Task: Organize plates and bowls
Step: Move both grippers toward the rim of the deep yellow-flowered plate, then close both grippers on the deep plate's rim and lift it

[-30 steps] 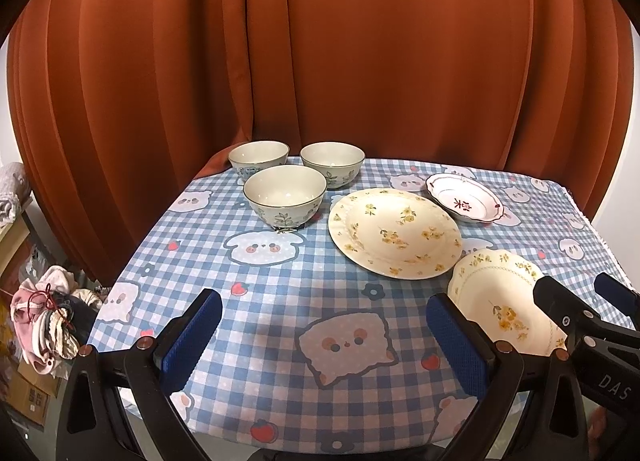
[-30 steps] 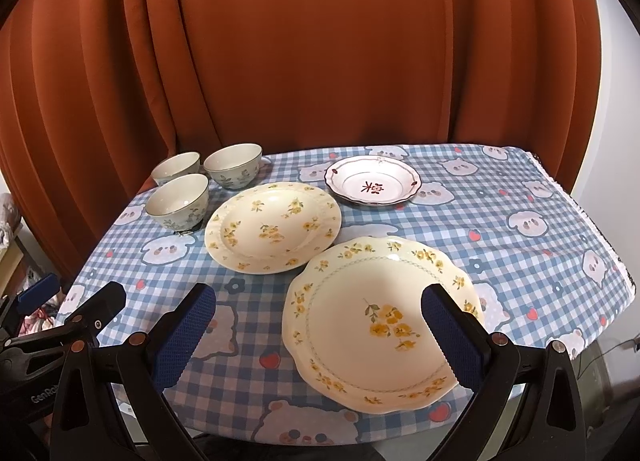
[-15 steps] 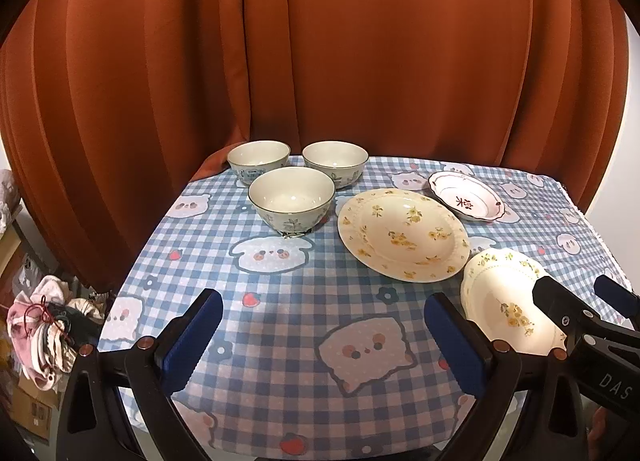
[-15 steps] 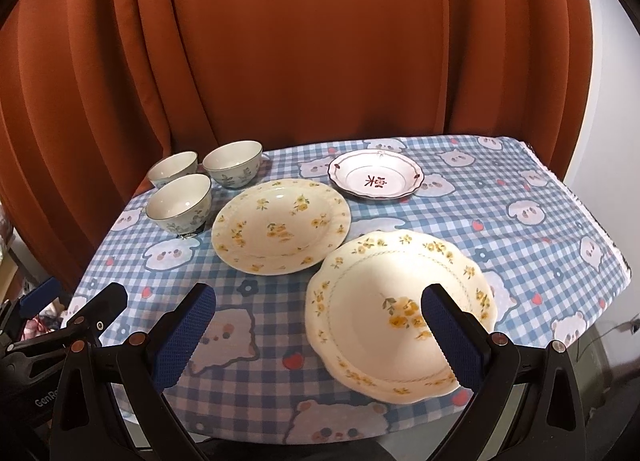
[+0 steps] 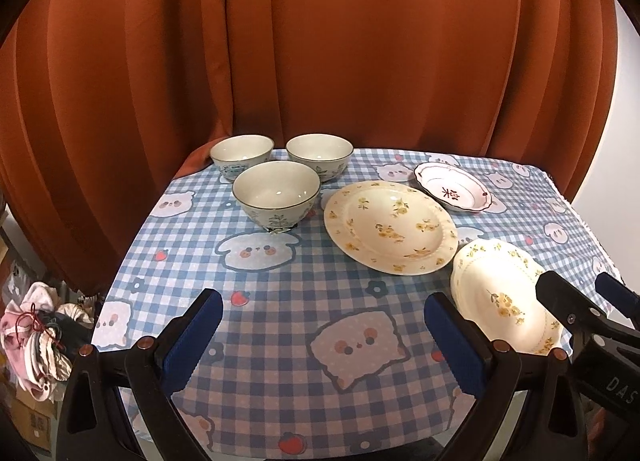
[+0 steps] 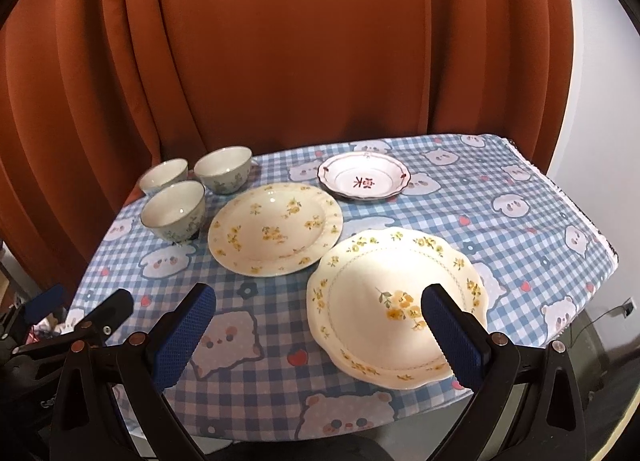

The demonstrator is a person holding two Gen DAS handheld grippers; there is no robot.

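The right gripper hangs with jaws wide and empty. The scalloped yellow-flowered plate lies flat just ahead at one o'clock, overlapping the right jaw. The left gripper, also wide and empty, is farther away; from it the plate lies at three o'clock.

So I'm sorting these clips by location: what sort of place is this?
Probably a room in a home, with a makeshift recording corner: a table under a blue checked cartoon-bear tablecloth, rust-orange curtains as backdrop, ceramic floral bowls and plates laid out, and bundled clothes on the floor.
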